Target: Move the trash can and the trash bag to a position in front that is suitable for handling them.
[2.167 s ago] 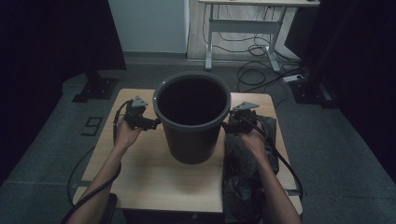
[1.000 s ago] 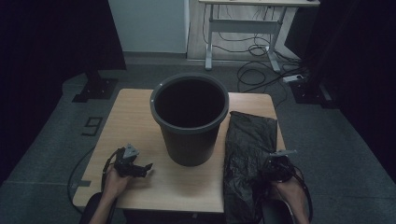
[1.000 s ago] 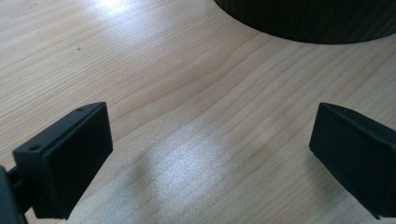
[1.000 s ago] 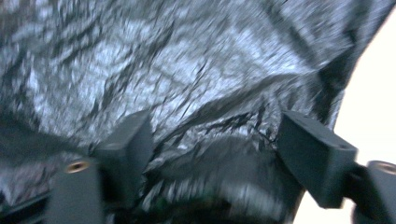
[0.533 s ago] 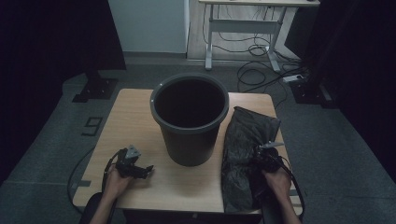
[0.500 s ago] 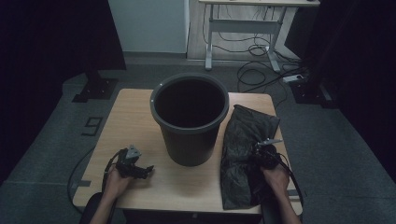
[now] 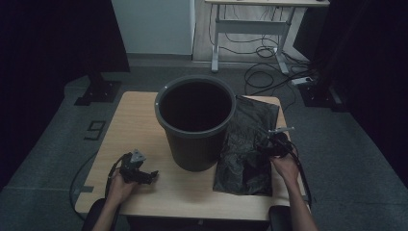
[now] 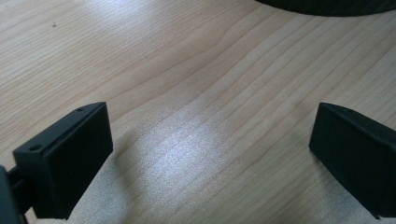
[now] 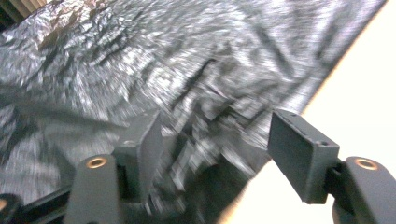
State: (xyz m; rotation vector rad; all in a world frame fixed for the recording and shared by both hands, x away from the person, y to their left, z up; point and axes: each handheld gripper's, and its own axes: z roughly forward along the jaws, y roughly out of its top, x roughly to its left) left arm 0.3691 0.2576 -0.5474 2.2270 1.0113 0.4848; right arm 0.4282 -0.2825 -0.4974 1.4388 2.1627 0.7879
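Note:
A dark grey bucket stands upright in the middle of the wooden table. To its right a crumpled black plastic bag lies flat. My right gripper is low over the bag's right edge. In the right gripper view its jaws stand open with a raised fold of the bag between them. My left gripper rests near the table's front left, apart from the bucket. The left gripper view shows it wide open over bare wood.
The bucket's base shows at the top of the left gripper view. Cables and a desk frame are on the floor behind the table. The table's right edge runs close beside the bag.
Both grippers came back from beside the bucket to the table's front. My right gripper then moved forward along the bag, which shifted and spread. The left gripper has stayed still.

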